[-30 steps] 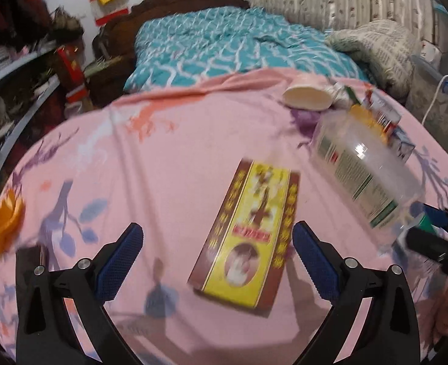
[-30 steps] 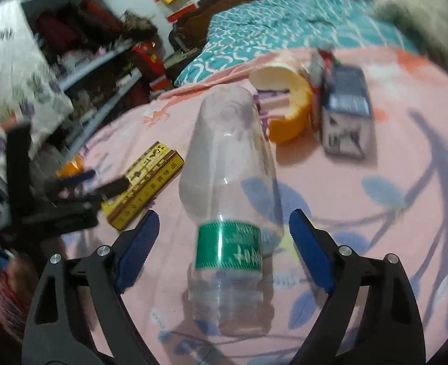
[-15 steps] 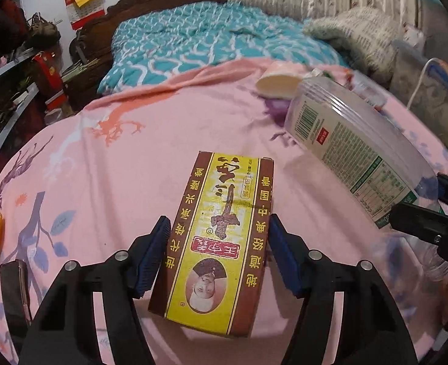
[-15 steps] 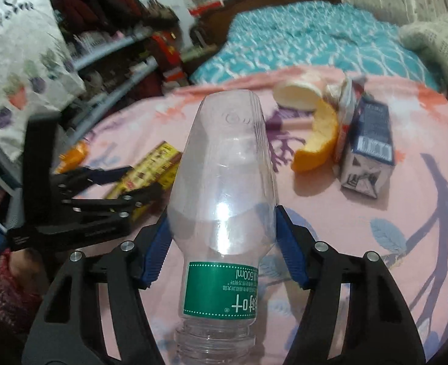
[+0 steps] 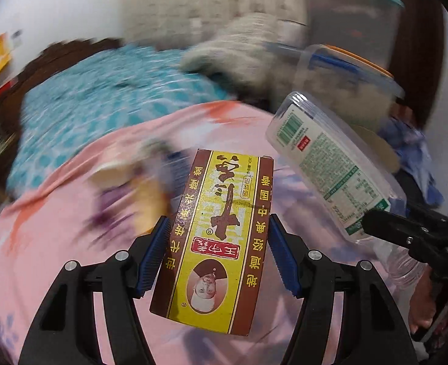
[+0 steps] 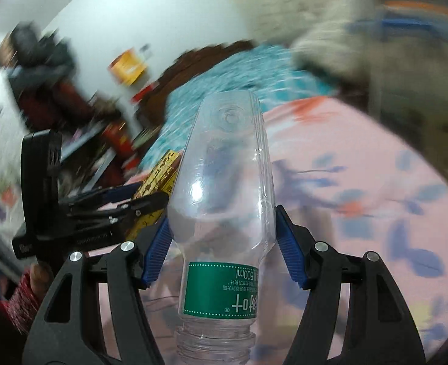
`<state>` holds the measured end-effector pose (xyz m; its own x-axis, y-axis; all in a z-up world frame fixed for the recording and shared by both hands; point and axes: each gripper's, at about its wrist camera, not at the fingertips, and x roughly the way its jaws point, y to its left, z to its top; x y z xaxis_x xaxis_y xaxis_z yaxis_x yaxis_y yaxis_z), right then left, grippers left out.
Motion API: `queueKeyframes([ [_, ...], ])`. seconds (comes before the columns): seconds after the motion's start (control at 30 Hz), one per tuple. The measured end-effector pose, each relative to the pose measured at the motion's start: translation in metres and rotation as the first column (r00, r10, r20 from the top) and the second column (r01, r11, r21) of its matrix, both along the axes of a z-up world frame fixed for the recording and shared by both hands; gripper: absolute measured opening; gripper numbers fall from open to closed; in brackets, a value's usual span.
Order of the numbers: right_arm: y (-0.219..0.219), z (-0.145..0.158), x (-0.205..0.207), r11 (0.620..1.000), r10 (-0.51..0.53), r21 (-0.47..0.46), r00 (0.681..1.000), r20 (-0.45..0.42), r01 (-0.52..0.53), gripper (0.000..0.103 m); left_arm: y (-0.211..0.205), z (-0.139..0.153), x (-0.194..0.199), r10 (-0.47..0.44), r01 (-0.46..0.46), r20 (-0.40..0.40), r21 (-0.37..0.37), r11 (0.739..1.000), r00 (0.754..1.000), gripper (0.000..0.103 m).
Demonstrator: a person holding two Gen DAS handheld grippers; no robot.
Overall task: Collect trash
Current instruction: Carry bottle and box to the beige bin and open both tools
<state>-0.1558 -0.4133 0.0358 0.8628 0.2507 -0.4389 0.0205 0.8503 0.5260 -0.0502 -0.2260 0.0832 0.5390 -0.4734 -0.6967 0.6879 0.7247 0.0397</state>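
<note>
My left gripper (image 5: 219,254) is shut on a flat brown-and-yellow carton (image 5: 218,237) with Chinese print and holds it lifted above the pink sheet (image 5: 56,228). My right gripper (image 6: 224,254) is shut on a clear empty plastic bottle (image 6: 224,188) with a green label, its base pointing away from me. In the left wrist view the bottle (image 5: 330,164) and right gripper (image 5: 406,234) are at the right. In the right wrist view the carton (image 6: 160,179) and left gripper (image 6: 102,210) are at the left.
A blurred orange peel and pale cup (image 5: 126,182) lie on the pink sheet beyond the carton. A teal quilt (image 5: 102,97) covers the bed behind. A grey pillow (image 5: 242,51) and a clear storage bin (image 5: 345,73) are at the right. Cluttered shelves (image 6: 71,121) stand at the left.
Both grippers have lifted their items off the sheet and swung to the right; the background is now motion-blurred. One second ago both grippers were open around the carton and bottle.
</note>
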Motion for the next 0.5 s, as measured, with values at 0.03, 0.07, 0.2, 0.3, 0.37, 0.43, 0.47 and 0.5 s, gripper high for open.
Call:
queueKeyframes([
  [0.03,-0.017,-0.003,-0.006,0.999,-0.041,0.028,0.999,-0.004,0.041,0.066,-0.025,0.000,-0.001,-0.045,0.045,-0.006,0.001,0.999,0.999,0.062],
  [0.07,-0.043,-0.009,-0.017,0.992,-0.103,0.074,0.995,-0.013,0.104,0.066,-0.046,-0.001,-0.002,-0.079,0.079,-0.009,0.004,0.997,0.997,0.062],
  [0.2,-0.118,-0.031,-0.048,0.927,-0.274,0.252,0.961,-0.049,0.277,0.066,-0.151,-0.007,-0.003,-0.228,0.229,-0.038,0.039,0.973,0.973,0.062],
  [0.3,-0.166,-0.046,-0.068,0.848,-0.383,0.370,0.921,-0.068,0.380,0.066,-0.211,-0.014,-0.007,-0.306,0.310,-0.056,0.068,0.948,0.950,0.062],
  [0.37,-0.191,-0.054,-0.075,0.802,-0.432,0.421,0.898,-0.083,0.424,0.066,-0.247,-0.018,-0.012,-0.346,0.351,-0.074,0.081,0.933,0.935,0.062],
  [0.43,-0.210,-0.061,-0.077,0.764,-0.465,0.457,0.879,-0.101,0.456,0.066,-0.281,-0.022,-0.013,-0.378,0.387,-0.099,0.089,0.918,0.920,0.062],
  [0.47,-0.218,-0.063,-0.076,0.747,-0.480,0.470,0.870,-0.109,0.471,0.067,-0.295,-0.024,-0.014,-0.388,0.397,-0.105,0.091,0.913,0.916,0.062],
  [0.5,-0.226,-0.066,-0.076,0.730,-0.495,0.480,0.860,-0.119,0.487,0.067,-0.309,-0.026,-0.013,-0.398,0.409,-0.113,0.093,0.908,0.910,0.062],
])
